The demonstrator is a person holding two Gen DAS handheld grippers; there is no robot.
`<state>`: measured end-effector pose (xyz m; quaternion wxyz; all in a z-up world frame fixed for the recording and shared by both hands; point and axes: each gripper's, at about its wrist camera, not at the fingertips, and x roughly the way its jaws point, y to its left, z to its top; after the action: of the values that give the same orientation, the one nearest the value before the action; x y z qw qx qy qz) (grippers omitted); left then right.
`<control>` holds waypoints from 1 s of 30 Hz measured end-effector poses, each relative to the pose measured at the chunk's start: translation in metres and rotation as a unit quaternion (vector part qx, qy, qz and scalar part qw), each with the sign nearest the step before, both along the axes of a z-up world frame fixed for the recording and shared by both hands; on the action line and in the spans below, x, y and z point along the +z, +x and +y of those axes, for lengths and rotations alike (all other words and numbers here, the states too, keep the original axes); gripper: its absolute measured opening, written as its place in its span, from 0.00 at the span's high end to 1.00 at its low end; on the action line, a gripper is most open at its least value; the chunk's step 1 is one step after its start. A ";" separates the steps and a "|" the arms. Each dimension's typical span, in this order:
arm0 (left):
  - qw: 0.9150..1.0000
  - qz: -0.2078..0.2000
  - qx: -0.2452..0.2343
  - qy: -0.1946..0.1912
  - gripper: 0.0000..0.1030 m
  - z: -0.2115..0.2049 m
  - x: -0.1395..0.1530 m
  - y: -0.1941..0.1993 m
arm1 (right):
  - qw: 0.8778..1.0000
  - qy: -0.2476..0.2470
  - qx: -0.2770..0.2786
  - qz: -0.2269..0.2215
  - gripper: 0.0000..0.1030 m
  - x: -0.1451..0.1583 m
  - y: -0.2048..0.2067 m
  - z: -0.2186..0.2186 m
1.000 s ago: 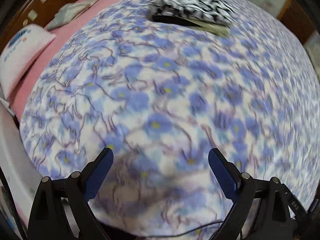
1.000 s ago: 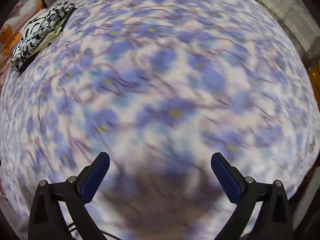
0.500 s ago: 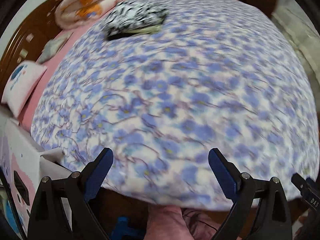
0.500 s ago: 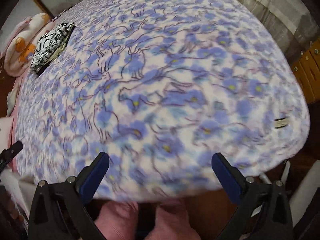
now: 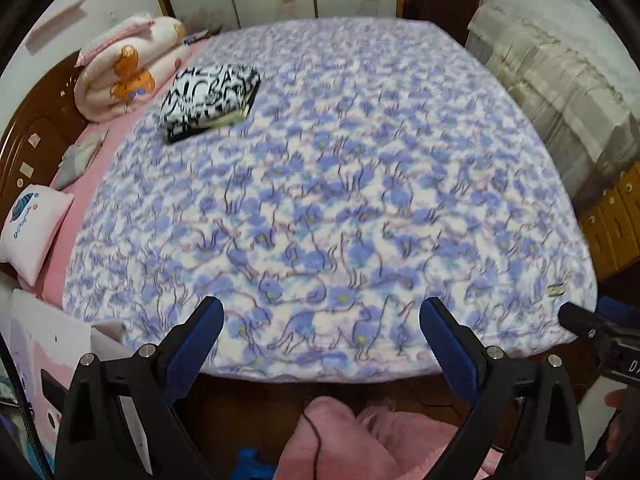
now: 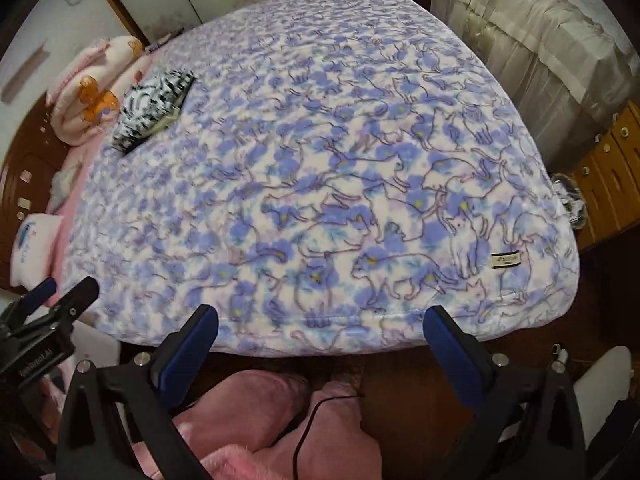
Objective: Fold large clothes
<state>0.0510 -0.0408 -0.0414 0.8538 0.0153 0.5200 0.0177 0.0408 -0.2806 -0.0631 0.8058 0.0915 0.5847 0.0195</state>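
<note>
Left wrist: fleecy floral blanket [image 5: 340, 200] flat across bed, folded black-white cloth [image 5: 210, 98] atop; left gripper [image 5: 320, 328] and right gripper [image 6: 320, 330] gape empty.

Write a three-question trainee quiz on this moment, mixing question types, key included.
1. True or false: the left claw is clamped on the purple cat-and-flower fleece blanket.
2. Multiple choice: the folded black-and-white patterned cloth stack lies (a) on the floor, (b) on the blanket's far left part, near the rolled pink quilt with orange bears, (c) between the right claw's fingers.
3. Fill in: the small sewn label sits near the blanket's near ____ corner.

Key: 1 false, both the left claw and the right claw are open and empty, short of the blanket's near edge; 2 b; 3 right.
</note>
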 end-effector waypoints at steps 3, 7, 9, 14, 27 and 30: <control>1.000 -0.011 0.005 0.007 0.01 0.002 0.012 0.003 | 1.000 -0.009 0.004 -0.015 0.01 0.013 -0.002 0.005; 1.000 -0.012 0.005 0.016 0.01 0.001 0.019 0.007 | 0.998 -0.044 0.017 -0.047 0.01 0.030 -0.004 0.019; 1.000 -0.010 0.000 0.019 0.01 -0.003 0.018 0.008 | 0.997 -0.053 0.028 -0.056 0.01 0.033 -0.002 0.025; 1.000 0.018 -0.008 -0.012 0.01 -0.001 0.003 0.016 | 0.995 -0.060 0.050 -0.054 0.00 0.029 0.004 0.033; 1.000 0.007 0.012 -0.027 0.01 0.007 0.003 0.014 | 0.996 -0.068 0.038 -0.040 0.00 0.023 0.009 0.027; 1.000 -0.001 0.009 -0.024 0.01 0.005 0.007 0.014 | 0.996 -0.072 0.042 -0.039 0.00 0.025 0.008 0.029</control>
<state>0.0647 -0.0353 -0.0343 0.8545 -0.0100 0.5192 0.0133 0.0484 -0.2517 -0.0384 0.8309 0.0074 0.5562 0.0148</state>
